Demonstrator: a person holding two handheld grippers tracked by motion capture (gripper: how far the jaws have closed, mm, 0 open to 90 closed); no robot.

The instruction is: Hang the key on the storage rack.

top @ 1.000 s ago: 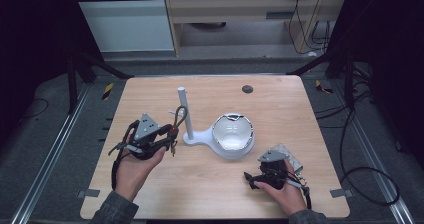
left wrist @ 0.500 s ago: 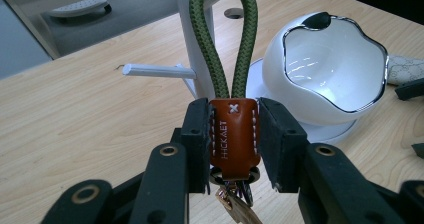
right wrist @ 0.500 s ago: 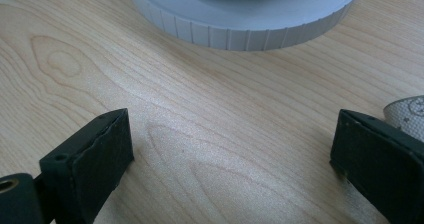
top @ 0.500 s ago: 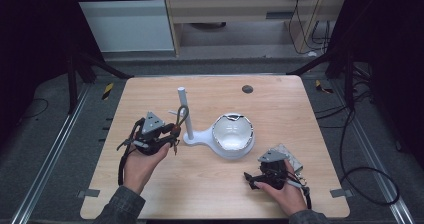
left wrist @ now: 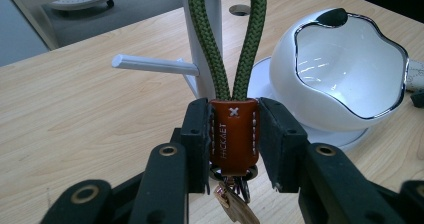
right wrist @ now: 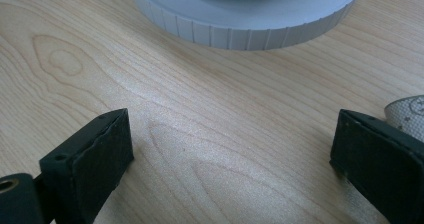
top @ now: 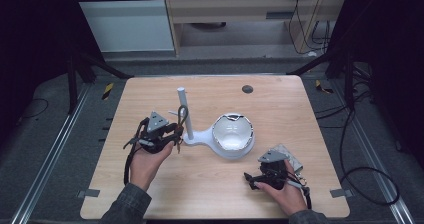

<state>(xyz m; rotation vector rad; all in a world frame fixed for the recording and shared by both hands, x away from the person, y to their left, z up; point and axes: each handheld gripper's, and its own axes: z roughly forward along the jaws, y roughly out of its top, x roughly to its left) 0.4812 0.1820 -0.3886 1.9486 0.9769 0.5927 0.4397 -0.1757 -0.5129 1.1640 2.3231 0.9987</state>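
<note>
The left gripper (left wrist: 233,144) is closed on the brown leather tab (left wrist: 233,134) of a key strap, its pads pressing both sides. A green cord loop (left wrist: 227,39) rises from the tab in front of the white post (left wrist: 205,44) of a stand; whether it circles the post I cannot tell. A side peg (left wrist: 152,64) juts from the post toward 9 o'clock. A brass key (left wrist: 237,209) hangs under the tab. At 2 o'clock sits the white bowl (left wrist: 350,69) with a wavy chrome rim. In the high view, bare table (top: 280,104) lies open beyond the stand, toward 12 o'clock. The right gripper (right wrist: 230,159) rests wide open, holding nothing, near the table's 5 o'clock corner, facing the stand's ribbed base (right wrist: 250,19).
</note>
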